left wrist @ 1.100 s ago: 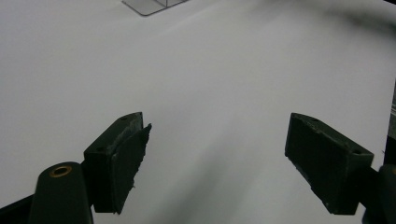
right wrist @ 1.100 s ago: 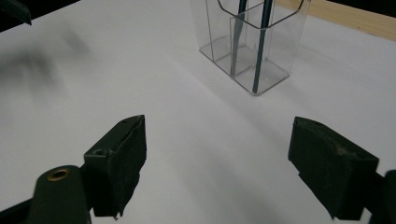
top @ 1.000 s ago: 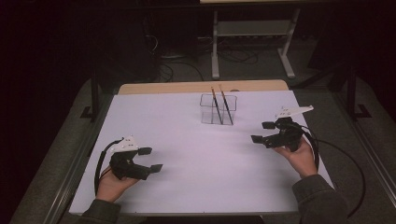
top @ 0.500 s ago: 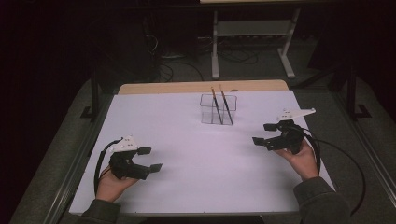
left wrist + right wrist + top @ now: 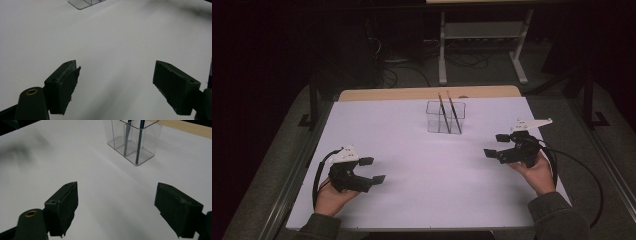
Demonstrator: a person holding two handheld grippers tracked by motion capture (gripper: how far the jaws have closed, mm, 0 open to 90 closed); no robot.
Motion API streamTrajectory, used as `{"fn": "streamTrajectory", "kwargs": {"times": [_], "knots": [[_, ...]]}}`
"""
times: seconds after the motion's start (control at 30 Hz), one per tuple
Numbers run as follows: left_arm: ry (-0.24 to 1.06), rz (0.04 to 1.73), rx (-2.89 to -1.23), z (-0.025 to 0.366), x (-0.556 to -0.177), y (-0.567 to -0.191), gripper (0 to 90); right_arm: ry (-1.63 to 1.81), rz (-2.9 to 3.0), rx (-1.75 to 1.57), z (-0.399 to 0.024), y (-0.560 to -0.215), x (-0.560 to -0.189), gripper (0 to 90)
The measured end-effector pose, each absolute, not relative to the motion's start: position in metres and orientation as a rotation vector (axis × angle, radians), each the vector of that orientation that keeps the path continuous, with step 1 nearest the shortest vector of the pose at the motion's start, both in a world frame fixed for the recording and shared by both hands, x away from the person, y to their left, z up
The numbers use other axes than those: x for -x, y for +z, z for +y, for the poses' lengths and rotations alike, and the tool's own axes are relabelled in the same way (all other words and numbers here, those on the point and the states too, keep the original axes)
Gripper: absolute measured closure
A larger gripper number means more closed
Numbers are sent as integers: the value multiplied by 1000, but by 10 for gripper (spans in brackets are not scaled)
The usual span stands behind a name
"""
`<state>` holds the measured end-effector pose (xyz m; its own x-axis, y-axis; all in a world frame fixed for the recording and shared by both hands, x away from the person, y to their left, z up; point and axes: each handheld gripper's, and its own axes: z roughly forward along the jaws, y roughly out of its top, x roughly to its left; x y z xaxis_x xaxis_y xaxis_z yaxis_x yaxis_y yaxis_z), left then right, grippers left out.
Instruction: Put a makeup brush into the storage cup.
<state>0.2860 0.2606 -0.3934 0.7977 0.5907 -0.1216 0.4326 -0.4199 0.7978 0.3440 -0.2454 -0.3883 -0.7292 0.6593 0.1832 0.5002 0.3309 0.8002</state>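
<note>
My matte white desk (image 5: pixel 422 165) carries a clear ribbed holder (image 5: pixel 445 117) with two thin sticks (image 5: pixel 449 114); left tool (image 5: pixel 372 170) and right tool (image 5: pixel 495 145) gape wide, empty.

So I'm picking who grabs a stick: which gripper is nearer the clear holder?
Right. The right gripper sits just right of and nearer than the clear holder, jaws open. The left gripper lies farther off, toward the table's near-left corner.
</note>
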Motion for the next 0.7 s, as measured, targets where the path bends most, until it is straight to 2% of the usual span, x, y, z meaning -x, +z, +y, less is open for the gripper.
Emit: {"fn": "streamTrajectory", "kwargs": {"times": [0.7], "knots": [[226, 763, -2083, 260, -286, -395, 190, 1377, 2412, -1062, -250, -397, -327, 173]]}}
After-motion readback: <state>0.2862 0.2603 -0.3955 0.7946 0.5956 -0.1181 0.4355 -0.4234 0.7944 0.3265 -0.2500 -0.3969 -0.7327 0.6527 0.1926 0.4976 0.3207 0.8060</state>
